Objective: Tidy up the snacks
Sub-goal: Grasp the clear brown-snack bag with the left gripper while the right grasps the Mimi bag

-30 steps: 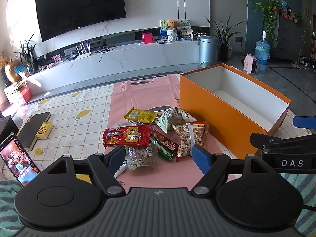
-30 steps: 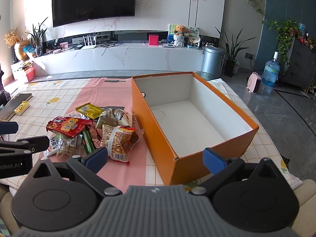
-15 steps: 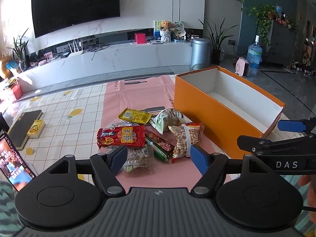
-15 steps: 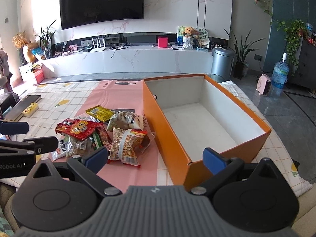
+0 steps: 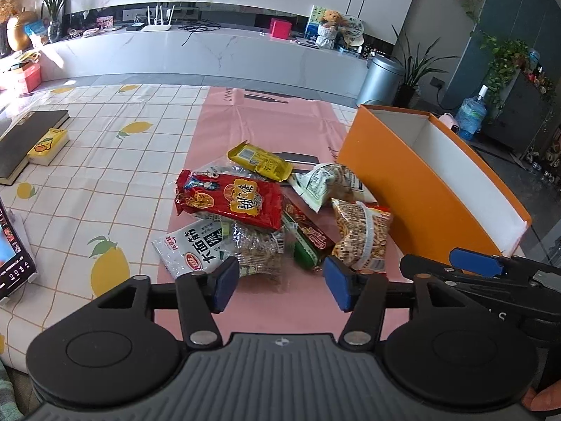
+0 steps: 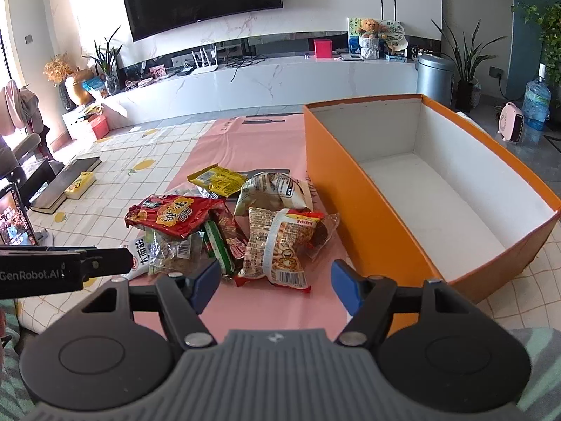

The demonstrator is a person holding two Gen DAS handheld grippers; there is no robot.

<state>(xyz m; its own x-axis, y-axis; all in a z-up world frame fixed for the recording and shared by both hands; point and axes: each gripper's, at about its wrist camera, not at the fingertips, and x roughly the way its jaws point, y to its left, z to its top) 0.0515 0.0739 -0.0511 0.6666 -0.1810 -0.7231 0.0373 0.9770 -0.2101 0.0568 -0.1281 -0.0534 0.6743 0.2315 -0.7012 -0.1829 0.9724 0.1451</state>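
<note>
Lying heaped, crinkly snack packets (image 6: 224, 231) (red one (image 5: 231, 200) topmost).

Left gripper (image 5: 280, 282): jaws wide apart, empty, hovering at the near edge of the snack pile (image 5: 277, 210).
Right gripper (image 6: 277, 286): jaws wide apart, empty, at the pile's near edge, just right of the left gripper.
Hand (image 5: 541, 401): fingertip visible at the lower right, behind the left gripper's body.
</note>
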